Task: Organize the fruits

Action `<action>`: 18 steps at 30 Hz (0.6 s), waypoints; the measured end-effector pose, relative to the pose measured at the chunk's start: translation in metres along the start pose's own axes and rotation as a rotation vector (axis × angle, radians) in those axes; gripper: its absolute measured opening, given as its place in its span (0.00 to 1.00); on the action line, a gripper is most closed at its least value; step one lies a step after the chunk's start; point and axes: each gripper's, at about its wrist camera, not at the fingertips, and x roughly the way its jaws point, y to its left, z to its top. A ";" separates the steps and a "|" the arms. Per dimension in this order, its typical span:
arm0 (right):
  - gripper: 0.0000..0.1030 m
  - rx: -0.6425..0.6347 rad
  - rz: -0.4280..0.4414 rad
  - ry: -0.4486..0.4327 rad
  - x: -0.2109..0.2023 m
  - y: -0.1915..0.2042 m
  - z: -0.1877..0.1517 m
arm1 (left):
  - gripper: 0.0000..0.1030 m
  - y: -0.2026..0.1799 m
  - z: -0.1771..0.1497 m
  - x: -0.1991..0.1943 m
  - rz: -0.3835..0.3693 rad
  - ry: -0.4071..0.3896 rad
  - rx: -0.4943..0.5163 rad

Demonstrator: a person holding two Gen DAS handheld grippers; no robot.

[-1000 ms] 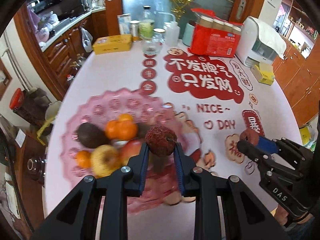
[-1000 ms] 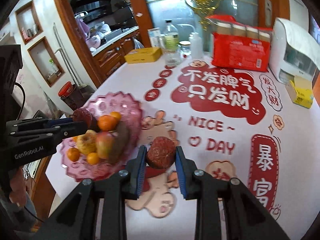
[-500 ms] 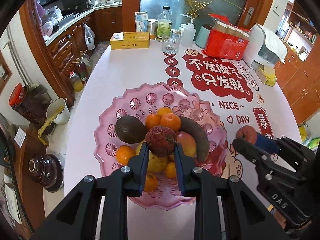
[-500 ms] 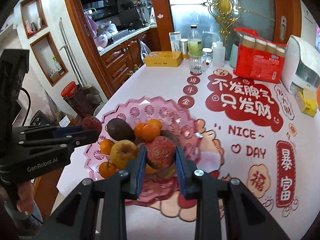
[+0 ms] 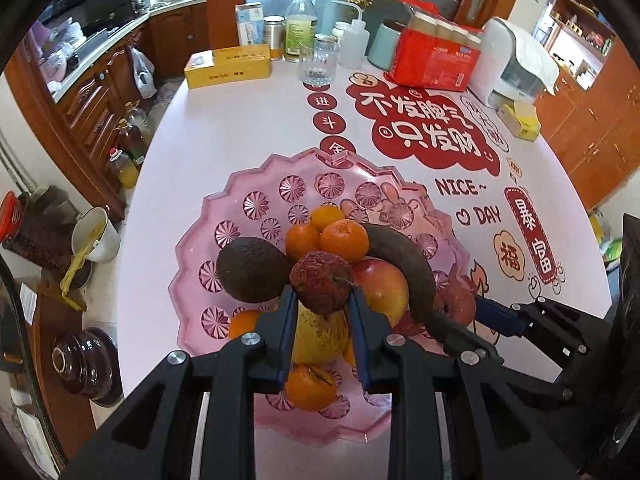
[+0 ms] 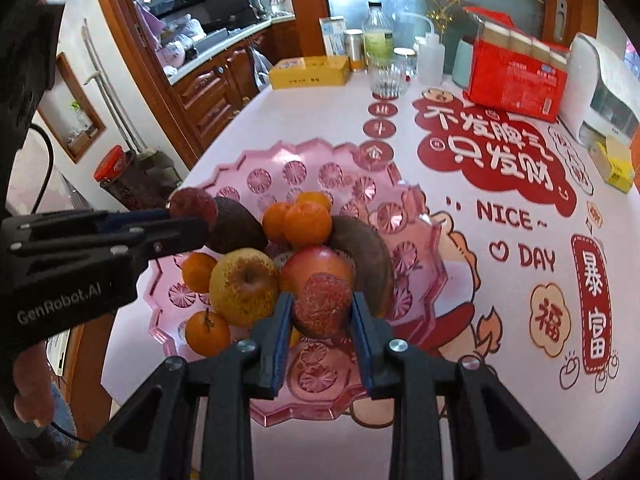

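Both grippers are now over the pink dish (image 5: pixel 256 184); a second ago they hung above the printed tablecloth (image 5: pixel 224 128) to its right, so we have carried both fruits across and slightly down. The left gripper (image 5: pixel 322 312) stays clamped on a wrinkled dark-red fruit (image 5: pixel 320 286), pads pressing both its sides, jaws nearly as narrow as they go. In the left view it sits above the pile's middle, just over the yellow apple (image 5: pixel 318 338) and between the avocado (image 5: pixel 250 268) and the red apple (image 5: pixel 382 288). The right gripper (image 6: pixel 322 312) holds a second red fruit (image 6: pixel 322 306) the same way, near the dish's right front, in front of the red apple and beside the dark banana (image 6: pixel 366 258). Neither fruit rests on the pile yet, as far as we can tell. We judge the carry nearly finished; what remains is lowering and release. The heap of oranges (image 5: pixel 344 238) and apples is rounded, so a dropped fruit may roll toward the rim.
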 end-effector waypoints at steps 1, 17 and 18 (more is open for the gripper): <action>0.28 0.005 -0.004 0.004 0.001 0.000 0.000 | 0.23 0.000 0.001 0.003 -0.001 0.007 0.005; 0.49 0.063 0.010 0.042 0.015 0.000 -0.010 | 0.90 0.004 -0.004 0.024 0.002 0.027 0.012; 0.49 0.067 0.011 0.047 0.016 0.000 -0.011 | 0.91 0.005 -0.005 0.024 -0.005 0.032 0.010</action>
